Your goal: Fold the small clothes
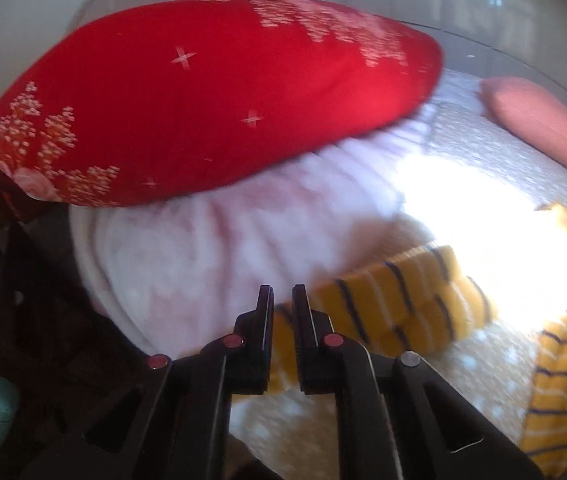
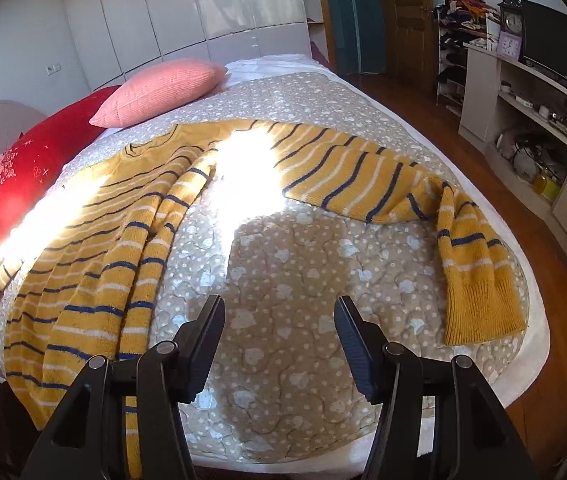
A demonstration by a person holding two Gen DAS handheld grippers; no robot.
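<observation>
One striped sweater (image 2: pixel 131 216) sprawls on the bed (image 2: pixel 283 300): soft, limp knit, best pinched at the cuff; left tongs (image 1: pixel 282 300) nearly closed over yellow fabric, right tongs (image 2: pixel 279 312) spread, empty

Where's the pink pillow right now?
In the right wrist view the pink pillow lies at the far left of the bed, beside the red pillow and just beyond the striped sweater's collar.

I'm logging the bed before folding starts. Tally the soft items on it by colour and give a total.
Yellow striped sweater: 1
Red pillow: 1
Pink pillow: 1
Beige patterned blanket: 1
Total: 4
</observation>
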